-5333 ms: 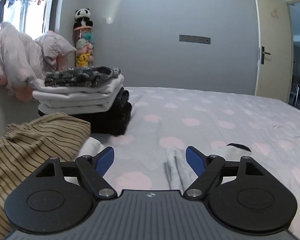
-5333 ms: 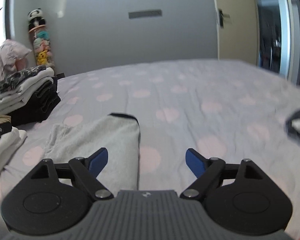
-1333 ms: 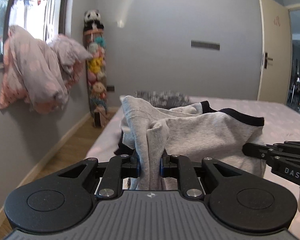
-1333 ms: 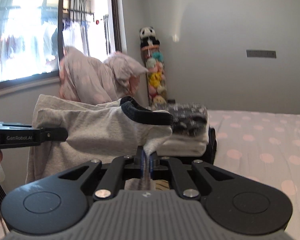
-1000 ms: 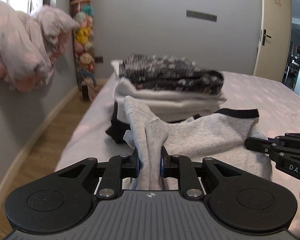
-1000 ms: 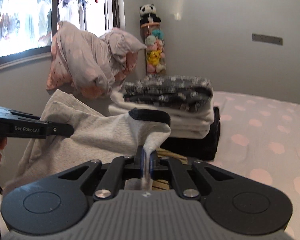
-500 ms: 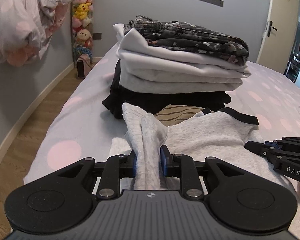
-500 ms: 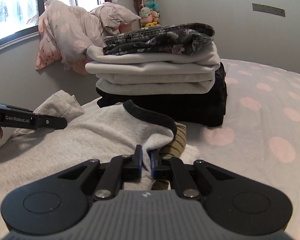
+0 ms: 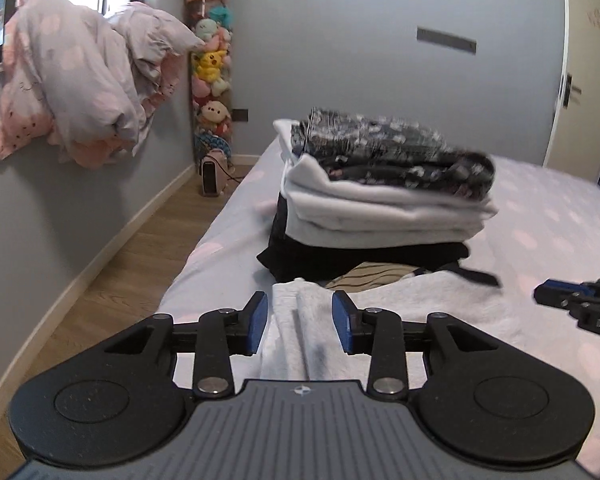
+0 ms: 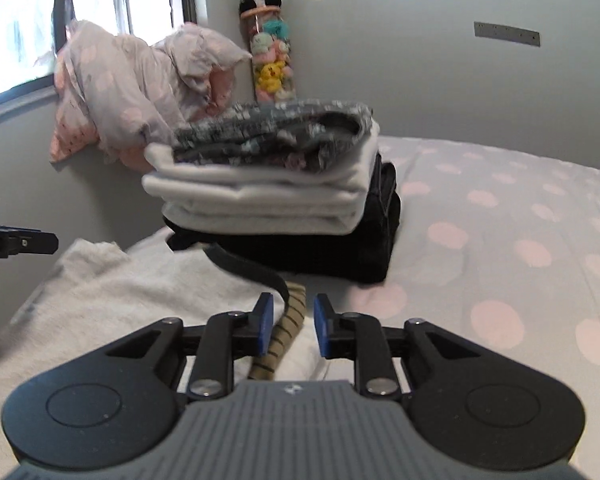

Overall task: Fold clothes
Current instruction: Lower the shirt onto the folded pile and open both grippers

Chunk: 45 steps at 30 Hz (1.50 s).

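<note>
The grey sweatshirt lies on the bed, over a striped garment, just before the stack of folded clothes; it is not yet on that stack. The left gripper and right gripper have just been opening, jaws part-open, pads clear of cloth.

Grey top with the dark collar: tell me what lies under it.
Under the grey top a tan striped garment pokes out near its dark collar, over something white. How far either extends beneath is hidden.
</note>
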Tool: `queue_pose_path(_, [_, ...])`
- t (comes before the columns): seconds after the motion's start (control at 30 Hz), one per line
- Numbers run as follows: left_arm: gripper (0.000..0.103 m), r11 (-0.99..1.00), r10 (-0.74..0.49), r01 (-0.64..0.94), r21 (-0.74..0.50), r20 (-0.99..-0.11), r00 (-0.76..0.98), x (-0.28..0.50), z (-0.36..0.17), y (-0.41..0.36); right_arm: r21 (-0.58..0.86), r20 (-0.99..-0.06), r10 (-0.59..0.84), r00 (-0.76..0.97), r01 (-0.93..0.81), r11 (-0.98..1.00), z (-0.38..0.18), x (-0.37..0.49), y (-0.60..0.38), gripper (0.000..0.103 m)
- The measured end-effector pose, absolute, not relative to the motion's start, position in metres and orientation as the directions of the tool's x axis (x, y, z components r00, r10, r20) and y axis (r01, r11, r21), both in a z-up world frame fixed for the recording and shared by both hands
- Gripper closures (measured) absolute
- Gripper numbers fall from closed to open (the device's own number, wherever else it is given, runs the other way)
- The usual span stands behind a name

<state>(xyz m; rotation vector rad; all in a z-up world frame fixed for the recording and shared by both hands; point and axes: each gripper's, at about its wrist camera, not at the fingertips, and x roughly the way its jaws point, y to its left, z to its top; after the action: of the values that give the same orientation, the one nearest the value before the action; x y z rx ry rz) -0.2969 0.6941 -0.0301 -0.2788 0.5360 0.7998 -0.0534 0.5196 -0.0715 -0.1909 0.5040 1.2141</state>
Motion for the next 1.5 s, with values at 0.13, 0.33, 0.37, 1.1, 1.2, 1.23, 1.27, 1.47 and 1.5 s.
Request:
queue_pose_path(0.13, [0.063, 0.69, 0.605, -0.724, -0.023, -0.532, 0.593, -0.296, -0.036, 0.668, 0.131, -0.439, 0.875, 0.207, -0.948, 0.29, -0.065, -0.066, 0.514, 0.083])
queue_pose_path(0.33, [0.086, 0.705, 0.611, -0.709, 0.025, -0.528, 0.59, -0.289, -0.068, 0.648, 0.131, -0.441, 0.889, 0.121, -0.971, 0.197, -0.074, -0.092, 0.523, 0.083])
queue_pose_path(0.37, [0.088, 0.703, 0.61, -0.71, 0.033, -0.54, 0.579, -0.288, -0.076, 0.649, 0.125, -0.449, 0.887, 0.107, -0.975, 0.181, -0.078, -0.095, 0.525, 0.083])
queue_pose_path(1.1, [0.087, 0.642, 0.66, -0.766, 0.043, -0.54, 0.523, -0.299, -0.097, 0.644, 0.052, -0.5, 0.866, 0.023, -0.997, 0.056, -0.107, -0.11, 0.531, 0.079])
queue_pose_path(1.2, [0.087, 0.644, 0.668, -0.764, 0.045, -0.521, 0.532, -0.308, -0.085, 0.621, 0.044, -0.482, 0.876, -0.009, -0.999, 0.014, -0.093, -0.117, 0.51, 0.079])
queue_pose_path(1.23, [0.087, 0.641, 0.668, -0.766, 0.041, -0.521, 0.531, -0.311, -0.082, 0.615, 0.042, -0.48, 0.877, -0.025, -0.999, -0.006, -0.09, -0.12, 0.503, 0.079])
queue_pose_path(1.27, [0.087, 0.639, 0.669, -0.768, 0.038, -0.521, 0.53, -0.314, -0.079, 0.608, 0.04, -0.479, 0.877, -0.041, -0.999, -0.025, -0.087, -0.123, 0.496, 0.079])
queue_pose_path(1.47, [0.087, 0.603, 0.642, -0.797, 0.014, -0.601, 0.475, -0.324, -0.098, 0.604, 0.05, -0.543, 0.835, -0.092, -0.996, -0.077, -0.098, -0.133, 0.475, 0.073])
queue_pose_path(1.5, [0.087, 0.592, 0.636, -0.806, 0.003, -0.616, 0.465, -0.325, -0.102, 0.607, 0.055, -0.563, 0.821, -0.095, -0.995, -0.077, -0.103, -0.133, 0.476, 0.072])
